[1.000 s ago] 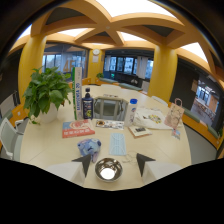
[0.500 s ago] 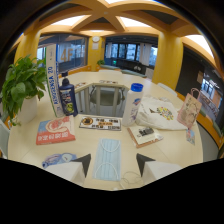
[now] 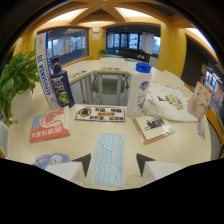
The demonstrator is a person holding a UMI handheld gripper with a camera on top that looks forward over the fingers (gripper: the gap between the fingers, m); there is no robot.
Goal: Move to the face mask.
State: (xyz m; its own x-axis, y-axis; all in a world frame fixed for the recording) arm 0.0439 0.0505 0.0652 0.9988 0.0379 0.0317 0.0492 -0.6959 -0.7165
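This looks like a big office or meeting room. A long pale curved table (image 3: 190, 145) fills the middle, with grey metal chairs (image 3: 107, 87) pushed up to it, thick yellow pillars (image 3: 172, 50) and wide dark windows (image 3: 132, 42) behind. On the table sit a leafy green plant in a white pot (image 3: 15, 87), a red and white booklet (image 3: 49, 125) and a tall white bottle with a blue cap (image 3: 138, 90).

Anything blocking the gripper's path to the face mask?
Nothing visible. The face mask lies flat on the table, already between the open gripper fingers. The placard and booklet lie beyond it.
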